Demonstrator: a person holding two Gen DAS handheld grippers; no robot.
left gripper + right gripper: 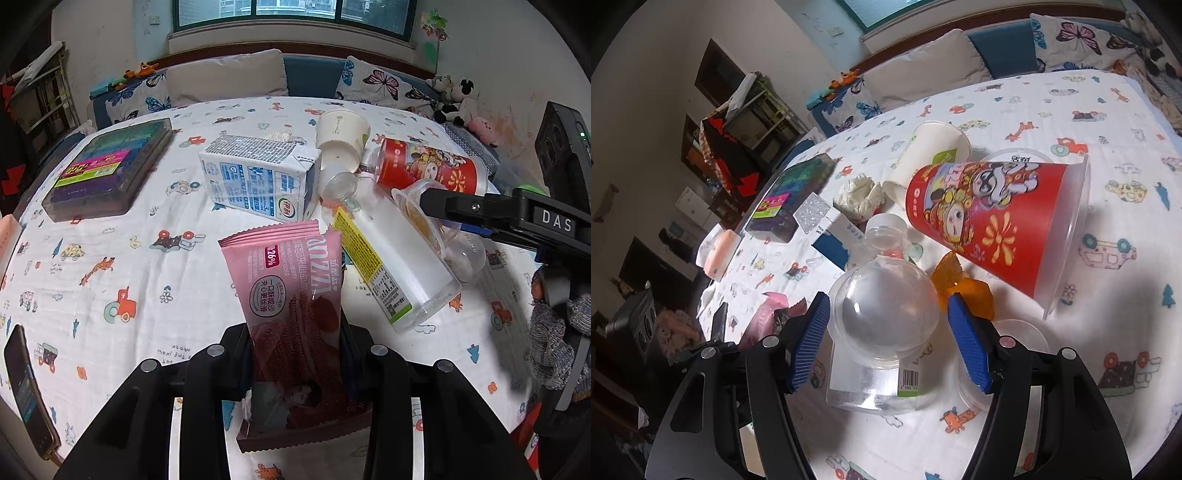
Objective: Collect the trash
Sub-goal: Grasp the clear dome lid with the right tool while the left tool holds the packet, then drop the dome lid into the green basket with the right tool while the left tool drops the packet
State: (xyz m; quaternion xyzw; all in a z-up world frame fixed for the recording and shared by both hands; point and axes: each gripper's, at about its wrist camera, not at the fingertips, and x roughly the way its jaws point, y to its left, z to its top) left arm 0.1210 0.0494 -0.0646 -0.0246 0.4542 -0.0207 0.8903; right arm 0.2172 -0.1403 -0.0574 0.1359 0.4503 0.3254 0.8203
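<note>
My left gripper [295,328] is shut on a pink cookie wrapper [288,280], held above the table. Behind it lie a blue-and-white milk carton [258,181], two white paper cups [341,136], a red printed plastic cup [428,168] and a clear plastic bottle [391,258] on its side. My right gripper [886,314] is open, its blue pads [967,343] on either side of a clear dome lid [882,310] resting on the bottle [871,384]. The red cup [993,221], an orange wrapper [964,284] and crumpled tissue [860,195] lie beyond it.
A box of coloured markers [110,170] lies at the table's left, a phone [27,391] at the near left edge. The table [147,295] has a white cartoon-print cloth. A sofa with pillows [225,77] and plush toys [458,99] stands behind.
</note>
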